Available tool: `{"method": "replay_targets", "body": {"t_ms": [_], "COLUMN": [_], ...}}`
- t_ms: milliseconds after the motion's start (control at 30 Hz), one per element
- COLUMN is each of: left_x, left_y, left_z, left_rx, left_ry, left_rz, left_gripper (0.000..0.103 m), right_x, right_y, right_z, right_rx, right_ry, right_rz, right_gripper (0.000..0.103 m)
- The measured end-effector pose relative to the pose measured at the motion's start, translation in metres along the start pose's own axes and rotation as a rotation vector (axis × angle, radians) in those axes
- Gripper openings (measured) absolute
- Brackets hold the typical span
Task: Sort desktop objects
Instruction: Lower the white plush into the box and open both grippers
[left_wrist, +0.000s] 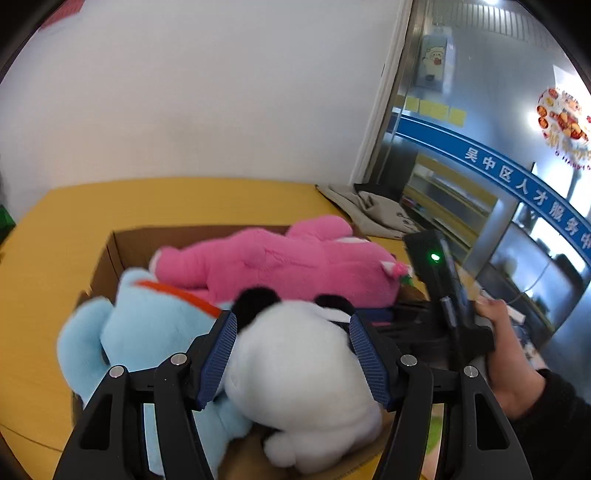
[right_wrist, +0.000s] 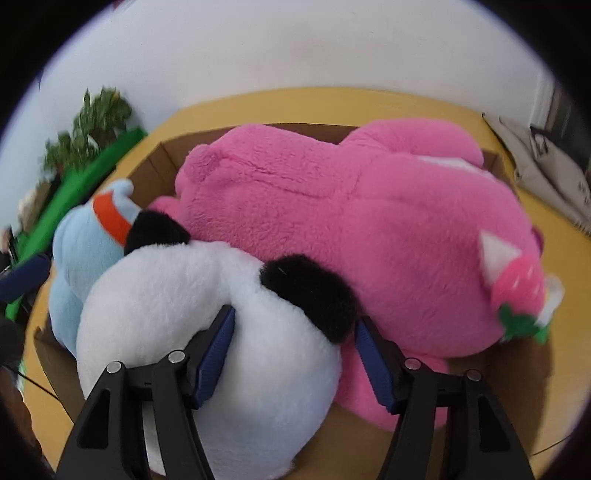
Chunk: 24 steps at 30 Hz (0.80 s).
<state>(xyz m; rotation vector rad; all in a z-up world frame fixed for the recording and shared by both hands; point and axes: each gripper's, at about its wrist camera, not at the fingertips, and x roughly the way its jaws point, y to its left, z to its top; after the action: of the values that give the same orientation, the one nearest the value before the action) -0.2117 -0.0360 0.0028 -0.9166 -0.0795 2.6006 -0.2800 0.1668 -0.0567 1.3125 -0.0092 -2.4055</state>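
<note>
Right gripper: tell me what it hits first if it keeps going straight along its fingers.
The right gripper would most likely meet the panda plush first: its white body already sits between the fingers. Past it lies the pink plush, though depth is hard to judge.

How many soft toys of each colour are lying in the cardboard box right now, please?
Pink: 1, the pink plush
Light blue: 1, the blue plush with an orange band
White with black ears: 1, the panda plush
Total: 3 soft toys in the cardboard box
</note>
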Motion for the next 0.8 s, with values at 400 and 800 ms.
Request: {"method": "replay_targets", "body": {"t_ms": [400, 800], "left_x": [-0.007, -0.103], "left_y": [0.012, -0.031], "left_z": [-0.016, -0.07], "left_rx": [-0.066, -0.138], "left_ry": [0.021, -0.035], "left_rz": [0.066, 0.243], "left_gripper": [0.079, 0.103], "right_x": [-0.09, -0.146], "right_y": [0.003, 0.067], "right_z": [-0.031, -0.094], "right_rx": [-0.006, -0.048], "right_ry": [-0.219, -0.353], "right_rz": [-0.061, -0.118], "right_gripper": [0.08, 0.089]}}
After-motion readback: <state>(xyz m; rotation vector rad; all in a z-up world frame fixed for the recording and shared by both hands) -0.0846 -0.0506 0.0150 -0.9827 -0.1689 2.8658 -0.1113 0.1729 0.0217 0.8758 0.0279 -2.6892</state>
